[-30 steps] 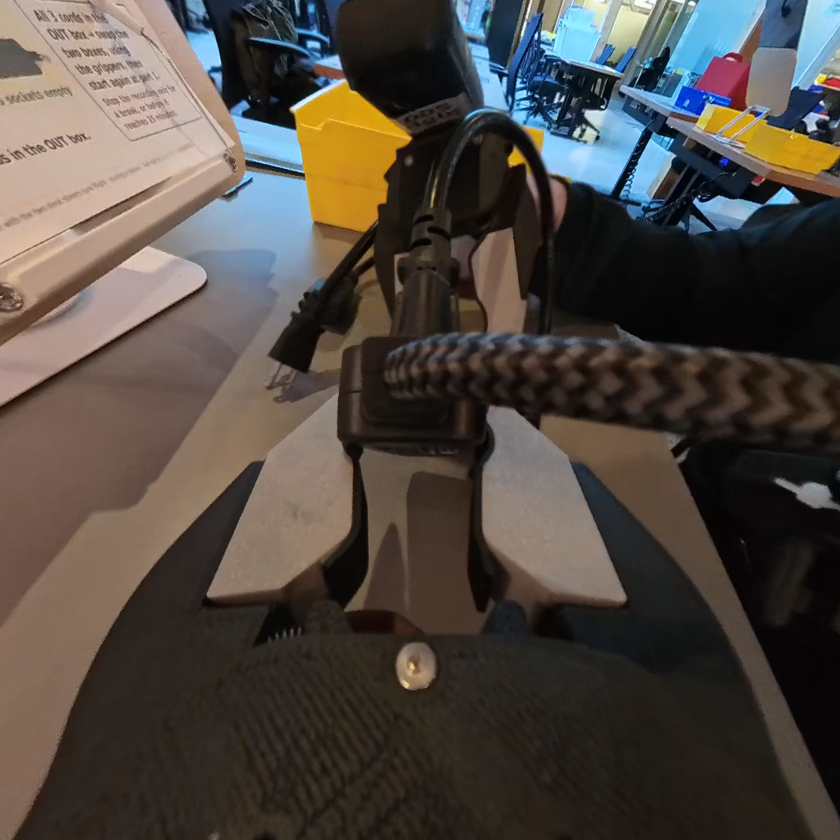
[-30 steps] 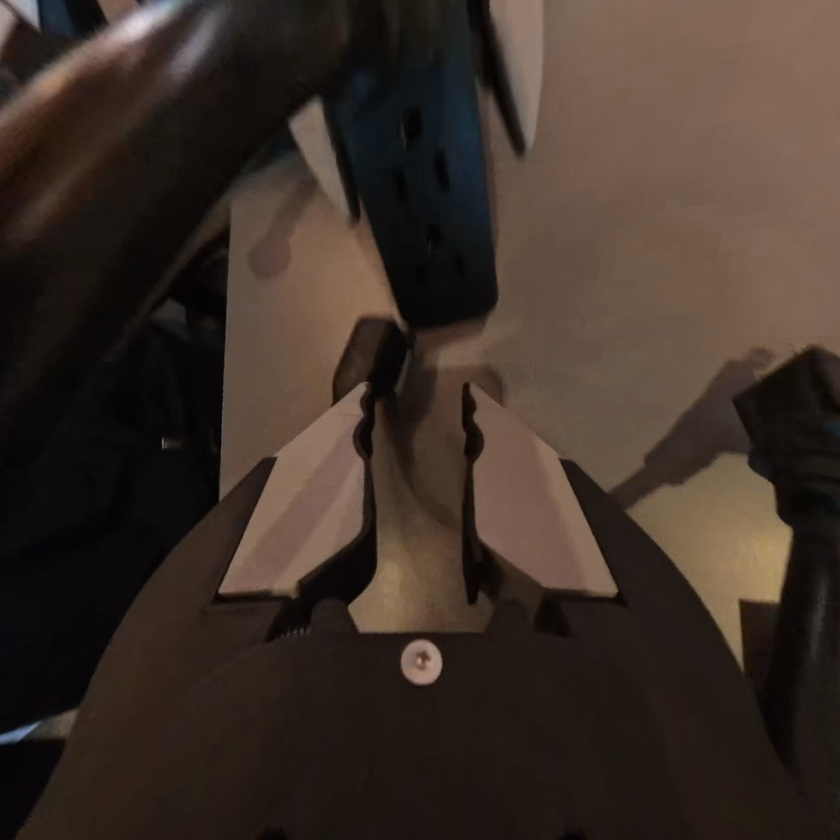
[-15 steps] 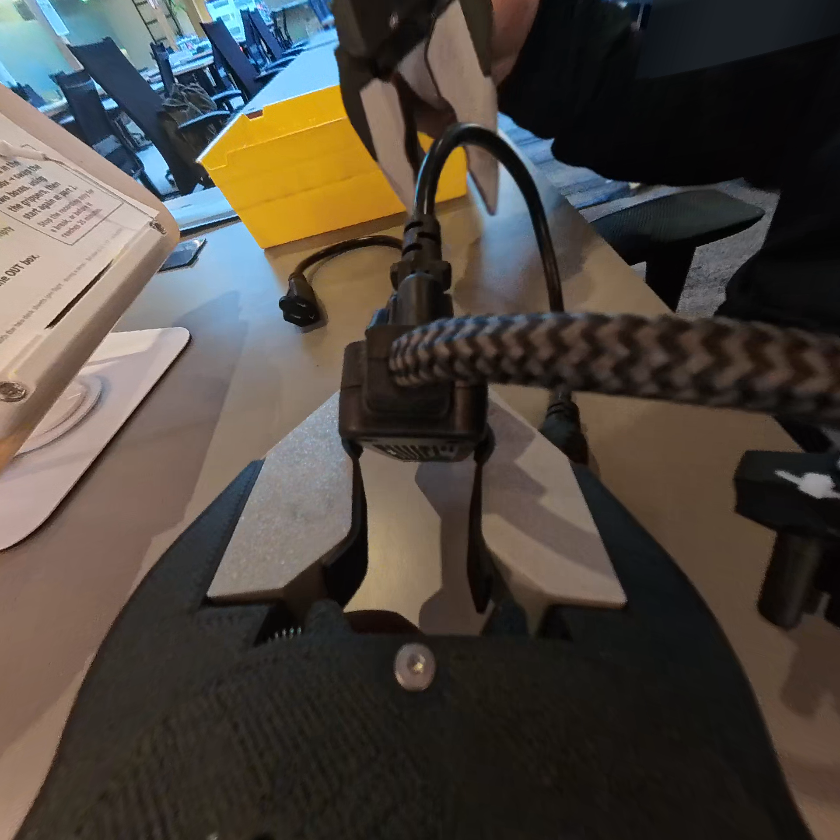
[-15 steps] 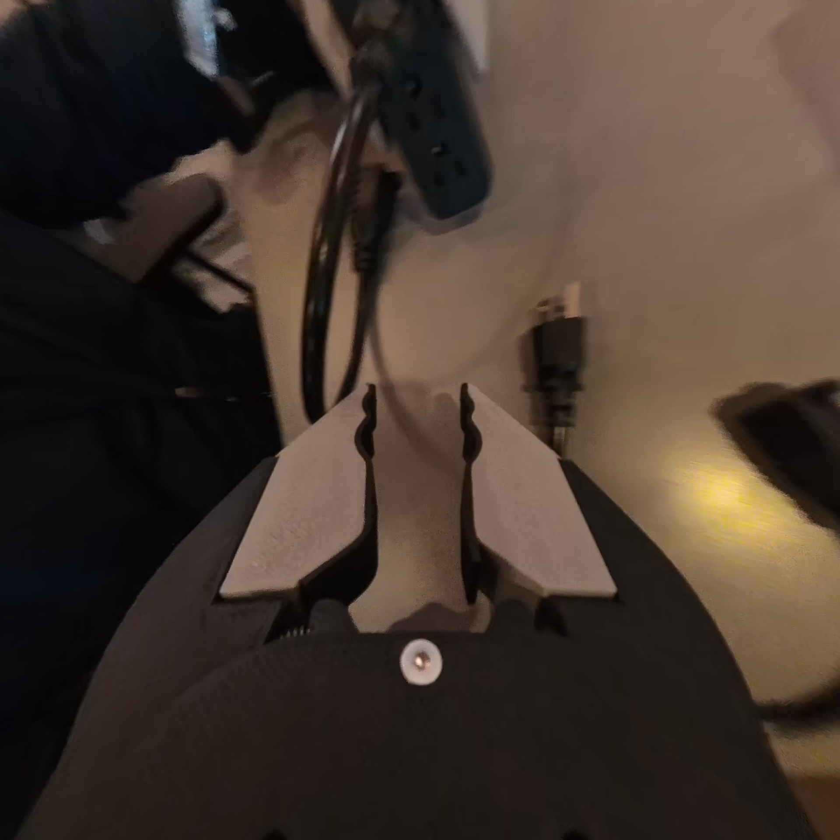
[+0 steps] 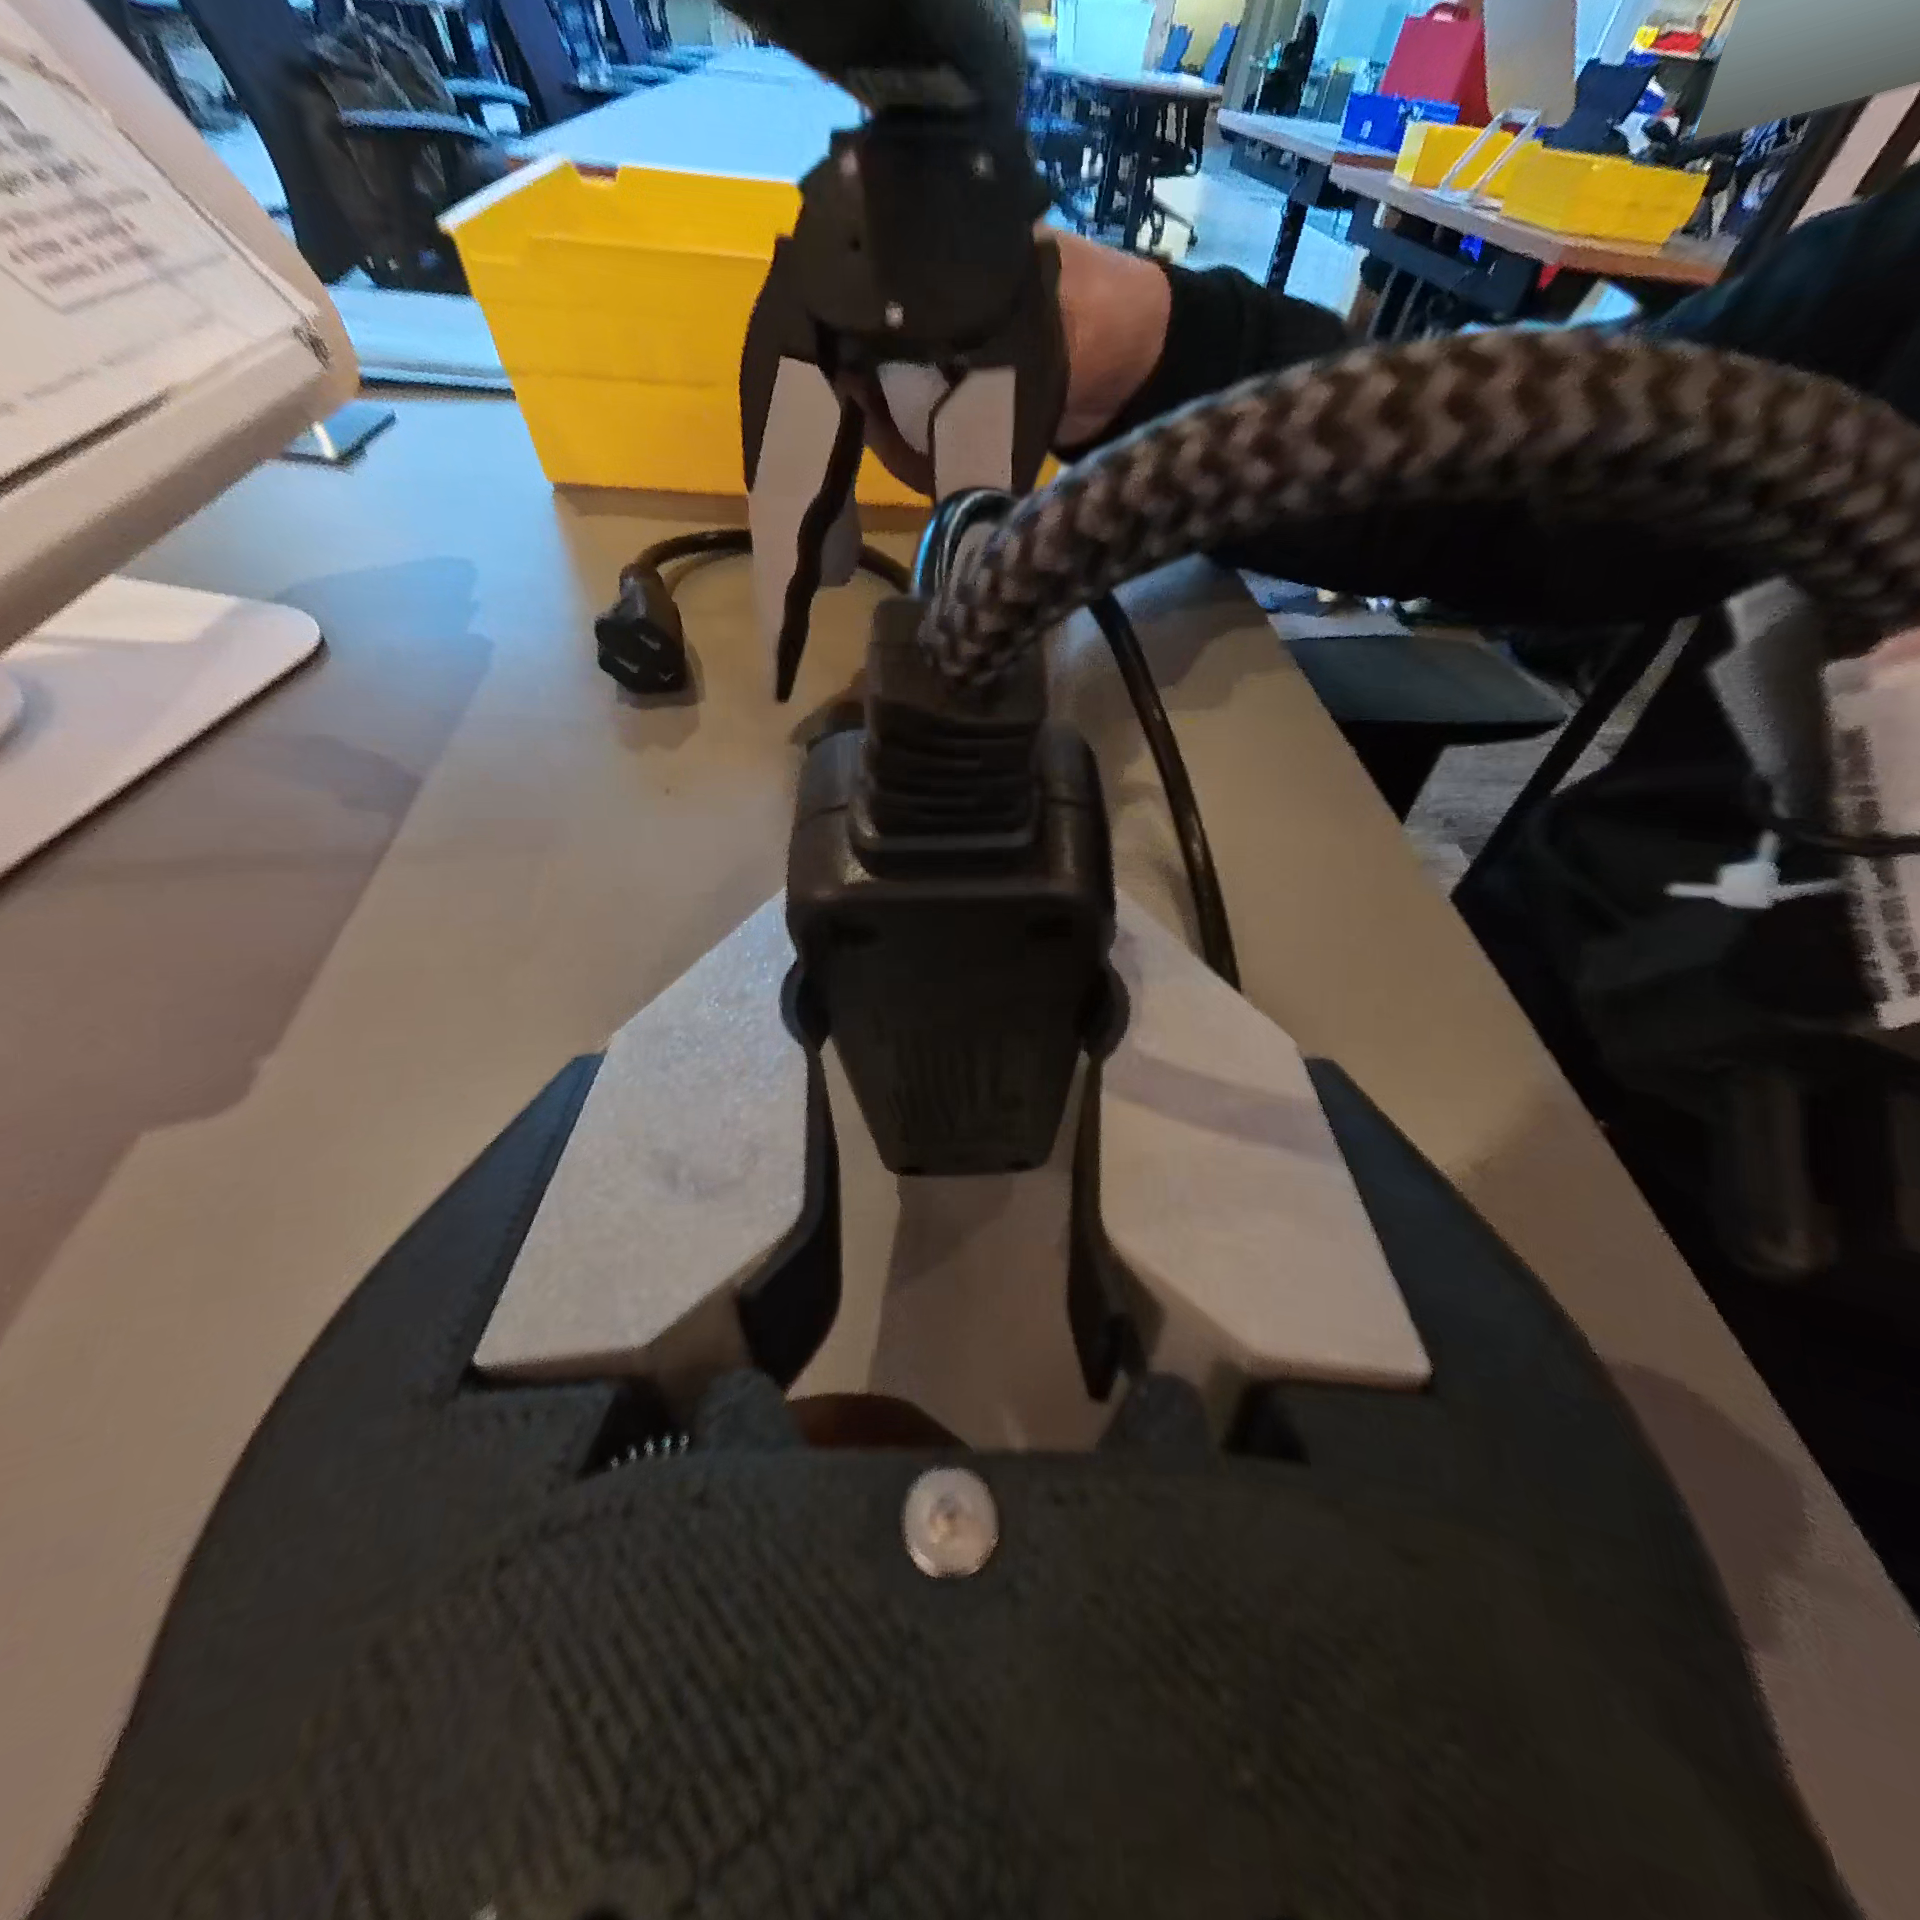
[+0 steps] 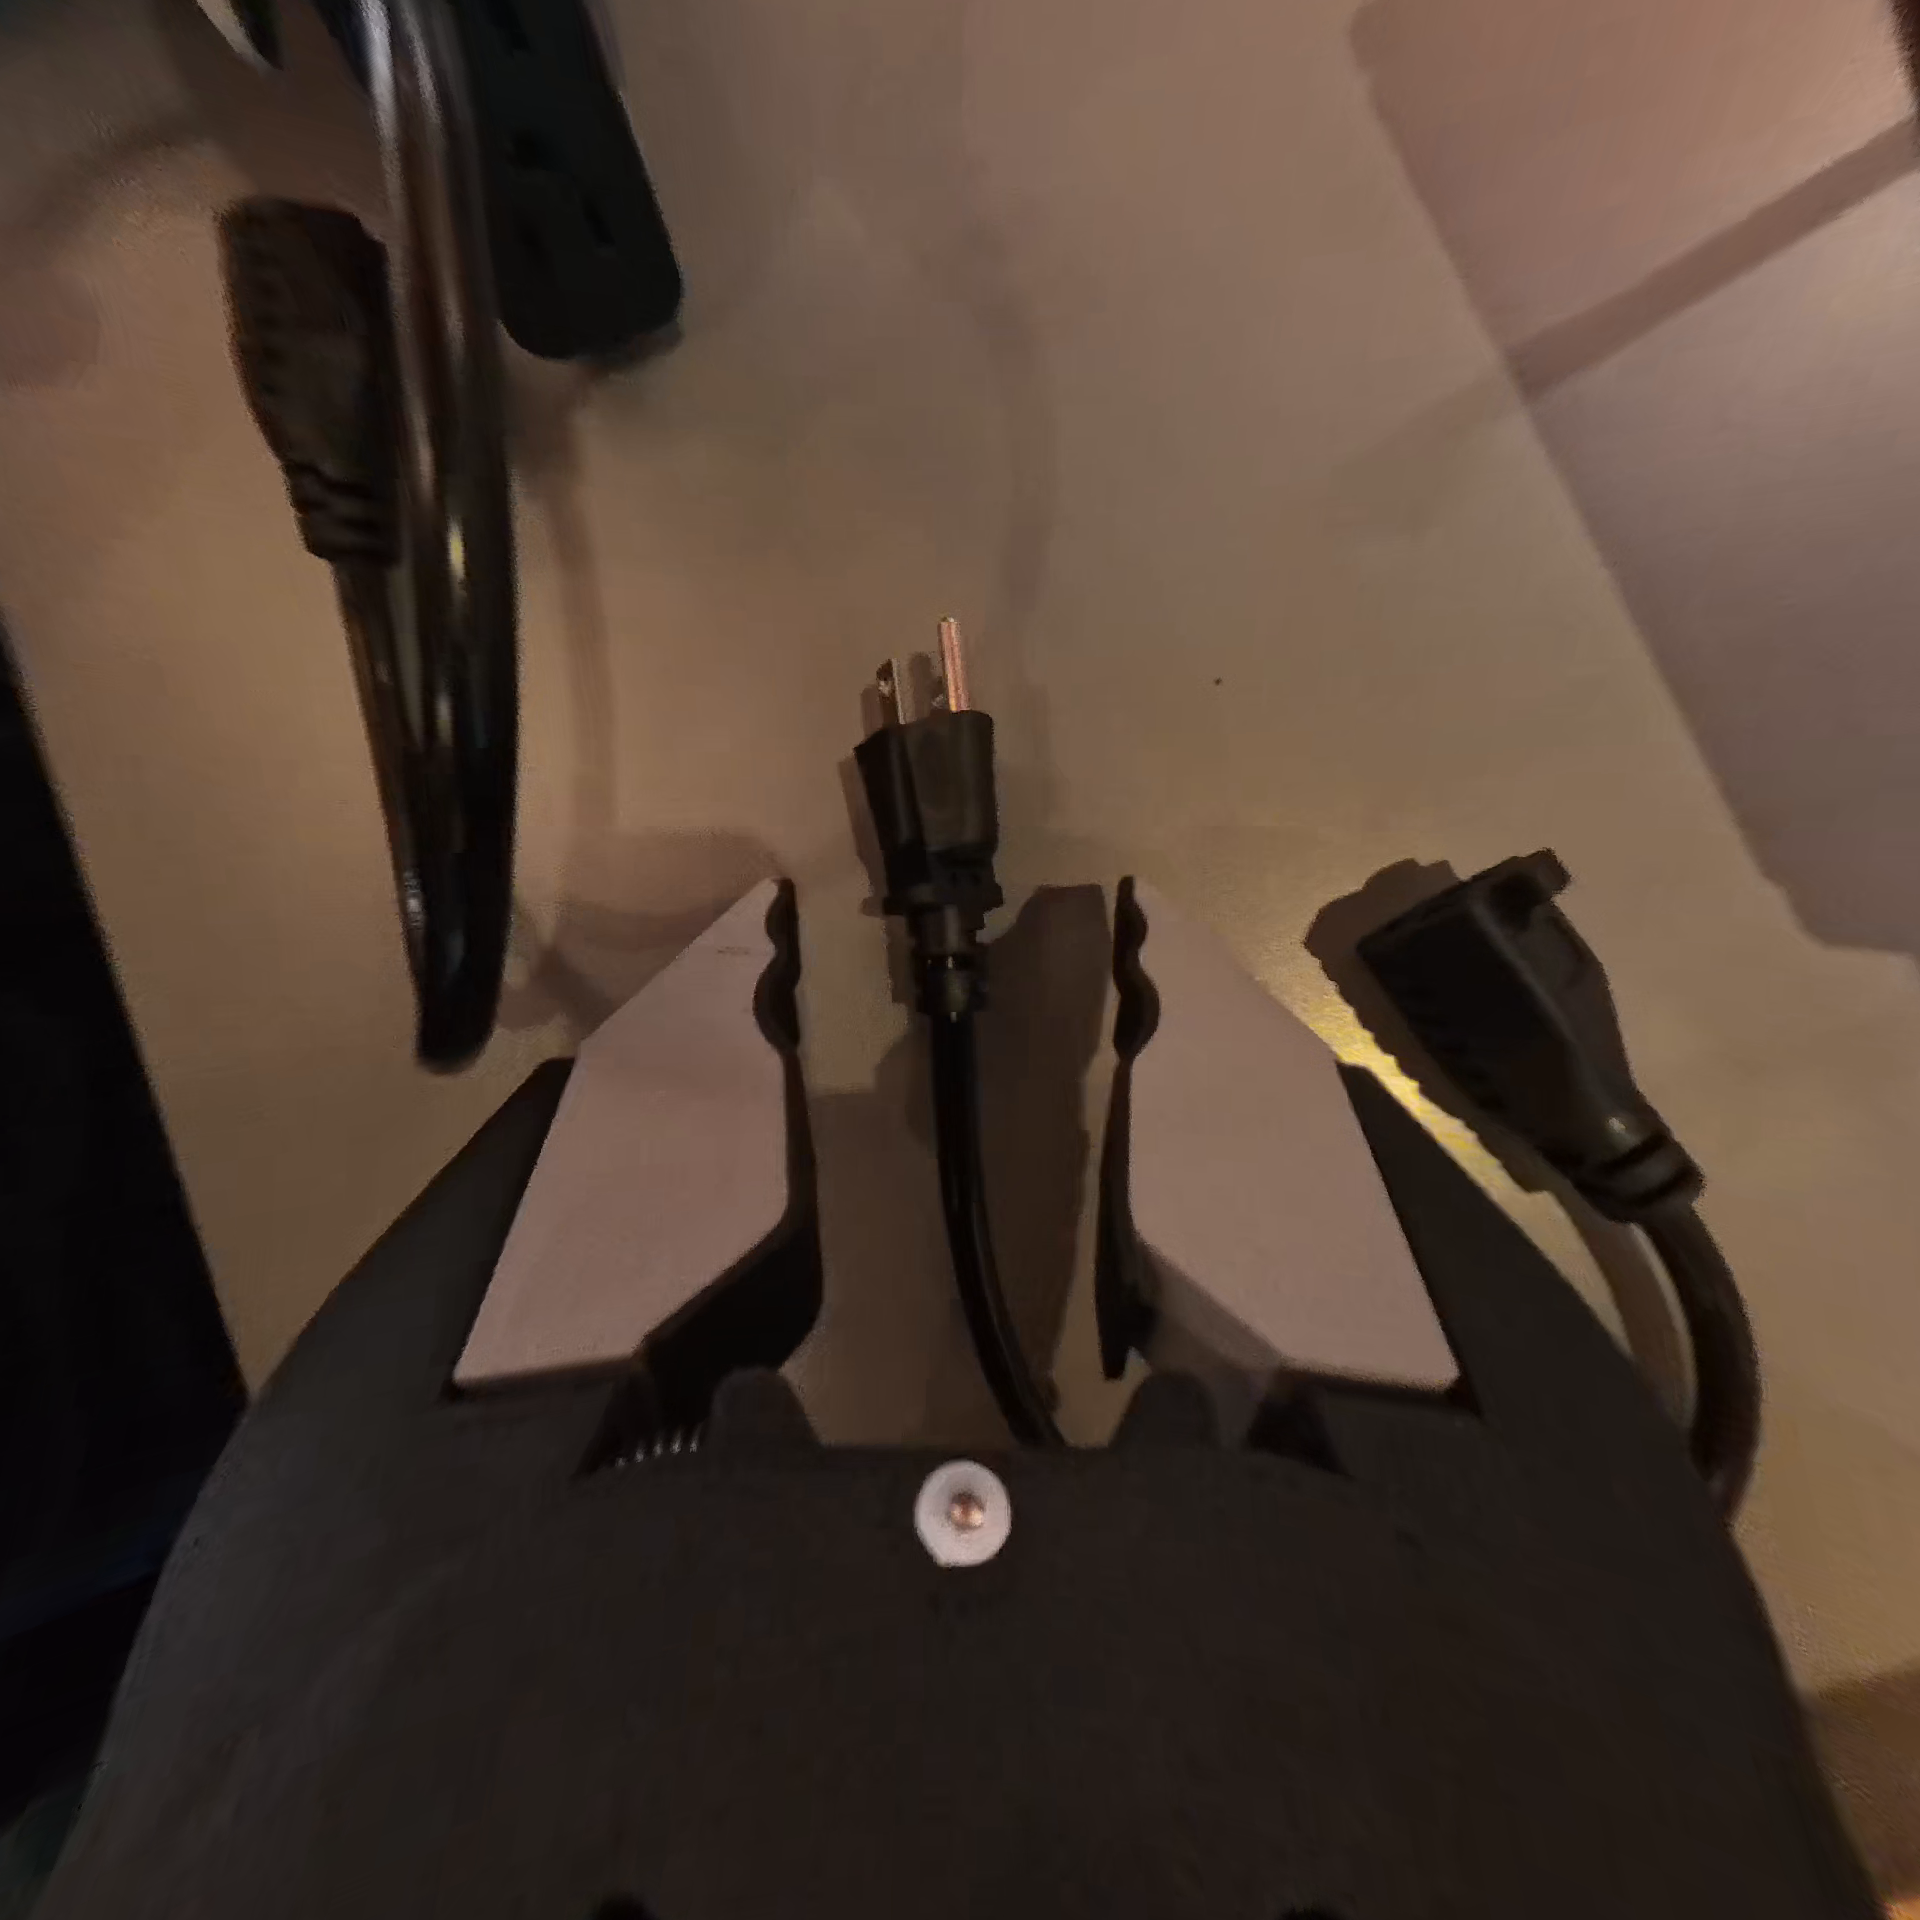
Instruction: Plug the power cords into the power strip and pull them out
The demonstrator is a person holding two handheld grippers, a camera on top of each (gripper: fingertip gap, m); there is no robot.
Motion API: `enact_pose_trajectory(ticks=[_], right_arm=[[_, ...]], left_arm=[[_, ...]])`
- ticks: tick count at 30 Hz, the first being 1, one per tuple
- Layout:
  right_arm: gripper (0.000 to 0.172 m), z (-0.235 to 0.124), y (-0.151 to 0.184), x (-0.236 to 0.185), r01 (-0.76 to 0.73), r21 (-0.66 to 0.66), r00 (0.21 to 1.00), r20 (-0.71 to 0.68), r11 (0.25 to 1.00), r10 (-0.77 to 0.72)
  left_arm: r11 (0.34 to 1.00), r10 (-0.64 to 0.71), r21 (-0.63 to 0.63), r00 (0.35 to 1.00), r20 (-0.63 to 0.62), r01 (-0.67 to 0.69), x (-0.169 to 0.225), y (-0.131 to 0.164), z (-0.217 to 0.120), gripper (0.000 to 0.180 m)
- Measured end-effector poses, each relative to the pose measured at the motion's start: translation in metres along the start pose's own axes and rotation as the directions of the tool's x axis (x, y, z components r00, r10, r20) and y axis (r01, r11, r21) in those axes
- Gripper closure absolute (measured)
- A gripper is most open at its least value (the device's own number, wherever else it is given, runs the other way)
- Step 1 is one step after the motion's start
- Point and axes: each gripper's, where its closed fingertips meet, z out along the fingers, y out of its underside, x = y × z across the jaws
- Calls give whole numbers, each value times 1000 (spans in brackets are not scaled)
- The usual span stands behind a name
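Note:
My left gripper (image 5: 951,997) is shut on the end of the black power strip (image 5: 940,935), where its braided cable (image 5: 1455,436) enters. The strip is held above the table. In the right wrist view the strip (image 6: 561,177) shows at the top left, with one black cord's plug (image 6: 312,364) in it and that cord (image 6: 457,623) looping down. My right gripper (image 6: 951,914) is open, pointing down over a loose black plug (image 6: 930,800) that lies on the table with its prongs pointing away. The plug's cord runs between the fingers, which do not touch it. My right gripper also shows in the left wrist view (image 5: 883,520).
A yellow bin (image 5: 623,343) stands behind my right gripper. A white stand with a printed sheet (image 5: 104,312) is at the left. A black socket end of a cord (image 6: 1507,1018) lies right of my right gripper and also shows in the left wrist view (image 5: 639,649). The table's edge (image 5: 1403,831) runs along the right. Left tips to right tips: about 15 cm.
My right gripper has opened wider and come down over the loose plug on the table. My left gripper has kept its hold on the strip and tilted it.

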Motion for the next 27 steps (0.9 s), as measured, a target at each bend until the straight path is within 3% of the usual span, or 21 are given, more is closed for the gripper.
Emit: enact_pose_trajectory(ticks=[9, 14, 17, 18, 22, 27], right_arm=[[129, 7, 1, -9, -185, 27, 966, 191, 982, 176], [137, 9, -4, -7, -290, 57, 937, 222, 955, 271], [147, 13, -7, -6, -350, 76, 917, 229, 934, 326], [147, 13, -8, -6, -353, 86, 918, 226, 932, 327], [147, 14, -8, -8, -304, 122, 944, 171, 945, 282], [150, 14, -13, -8, -88, 170, 996, 9, 982, 88]], left_arm=[[992, -2, -123, 1000, 30, 6, 0, 16, -8, 134], [967, 8, -254, 994, 110, 21, -10, 39, 2, 116], [950, 7, -310, 993, 117, 30, -13, 47, 6, 167], [950, 7, -309, 991, 137, 36, -16, 47, 7, 170], [957, 45, -291, 989, 143, -1, -17, 42, 8, 171], [979, 23, -203, 989, 145, 7, -17, 28, 7, 153]])
